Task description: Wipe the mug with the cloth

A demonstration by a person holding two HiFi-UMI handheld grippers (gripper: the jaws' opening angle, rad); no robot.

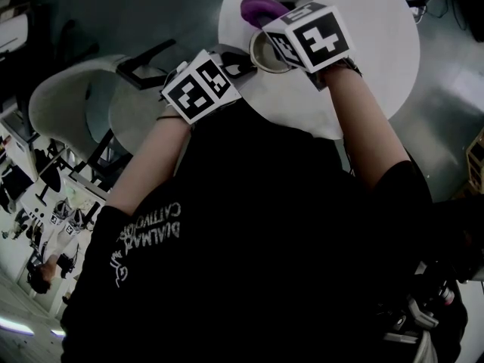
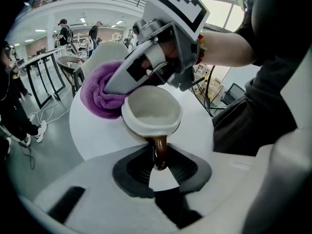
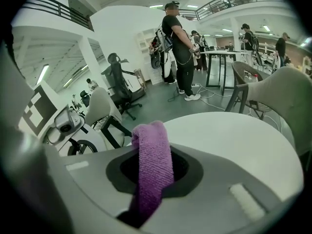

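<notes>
A white mug (image 2: 151, 108) with a brown outside hangs over the round white table (image 2: 97, 135). My left gripper (image 2: 158, 167) is shut on its brown handle (image 2: 160, 152). A purple cloth (image 3: 153, 160) is pinched in my right gripper (image 3: 153, 179), which is shut on it. In the left gripper view the right gripper (image 2: 119, 87) presses the bunched cloth (image 2: 97, 94) against the mug's far rim. In the head view the mug (image 1: 263, 51) sits between the two marker cubes, with the cloth (image 1: 259, 7) just beyond it.
The table (image 1: 378, 51) carries nothing else that shows. A beige shell chair (image 1: 76, 97) stands to its left and another chair (image 3: 287, 96) at the far side. People (image 3: 178, 52) stand by desks in the background, near an office chair (image 3: 117, 82).
</notes>
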